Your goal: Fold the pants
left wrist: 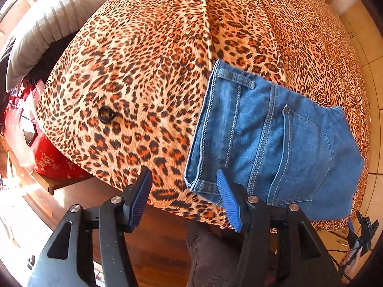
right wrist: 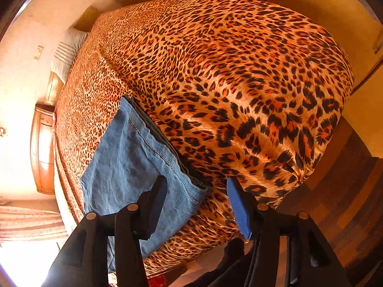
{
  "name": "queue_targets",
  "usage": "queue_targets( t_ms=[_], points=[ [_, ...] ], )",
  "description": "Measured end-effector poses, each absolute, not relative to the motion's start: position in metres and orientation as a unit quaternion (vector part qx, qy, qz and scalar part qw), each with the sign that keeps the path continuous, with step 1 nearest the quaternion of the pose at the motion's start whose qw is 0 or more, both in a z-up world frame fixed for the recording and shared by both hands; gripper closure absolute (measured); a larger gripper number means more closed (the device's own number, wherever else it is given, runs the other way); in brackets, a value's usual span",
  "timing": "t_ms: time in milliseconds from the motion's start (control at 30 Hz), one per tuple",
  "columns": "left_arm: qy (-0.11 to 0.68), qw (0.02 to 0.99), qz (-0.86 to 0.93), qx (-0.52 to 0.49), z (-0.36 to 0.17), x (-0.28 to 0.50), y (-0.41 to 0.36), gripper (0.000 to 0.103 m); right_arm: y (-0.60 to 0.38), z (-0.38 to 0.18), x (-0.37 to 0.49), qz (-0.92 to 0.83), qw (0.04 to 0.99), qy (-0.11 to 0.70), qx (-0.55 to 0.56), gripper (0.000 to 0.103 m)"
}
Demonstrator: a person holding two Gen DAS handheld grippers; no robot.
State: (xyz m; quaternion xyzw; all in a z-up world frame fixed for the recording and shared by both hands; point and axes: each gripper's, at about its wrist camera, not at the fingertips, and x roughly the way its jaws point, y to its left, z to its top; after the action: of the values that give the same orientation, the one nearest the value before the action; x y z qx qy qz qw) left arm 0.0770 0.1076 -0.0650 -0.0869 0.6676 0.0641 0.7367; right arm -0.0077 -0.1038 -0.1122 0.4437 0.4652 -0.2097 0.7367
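While both claws hang over the near edge of the bed (left wrist: 148, 47), the pants (left wrist: 275, 138) lie folded on the leopard-print cover, clear of either grip. Left wrist view, left to right: grey pillow (left wrist: 47, 24) at the far left, red fabric item (left wrist: 50, 160) beside the bed low down, small black ring (left wrist: 107, 114) lying on the cover, then the left claw (left wrist: 184, 198), jaws apart with nothing between them. Its right blue pad overlaps the waistband corner in the picture; contact cannot be told. Denim stack sits right of the claw, back pocket and belt loop facing up, near the bed's front edge. Right wrist view, left to right: wooden nightstand (right wrist: 43, 148) by the wall, folded denim with the stitched hem toward the camera, then the right claw (right wrist: 196, 205), jaws apart, empty, its left finger over the denim's near corner. Wood floor (right wrist: 347, 191) at right.
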Motion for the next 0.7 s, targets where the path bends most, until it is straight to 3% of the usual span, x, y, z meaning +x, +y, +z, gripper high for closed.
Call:
queue_targets(
  t_ms=[267, 633, 700],
  points=[
    [0.689, 0.723, -0.041, -0.034, -0.064, 0.125, 0.0, 0.048, -0.099, -0.142, -0.027, -0.184, 0.716, 0.428, 0.519, 0.049],
    [0.676, 0.673, -0.252, 0.161, -0.043, 0.176, -0.277, 0.048, -0.073, -0.17, 0.003, -0.097, 0.74, 0.364, 0.558, 0.046],
    [0.665, 0.655, -0.292, 0.208, -0.042, 0.179, -0.334, 0.043, -0.073, -0.175, 0.005, -0.076, 0.742, 0.348, 0.568, 0.045]
  ],
)
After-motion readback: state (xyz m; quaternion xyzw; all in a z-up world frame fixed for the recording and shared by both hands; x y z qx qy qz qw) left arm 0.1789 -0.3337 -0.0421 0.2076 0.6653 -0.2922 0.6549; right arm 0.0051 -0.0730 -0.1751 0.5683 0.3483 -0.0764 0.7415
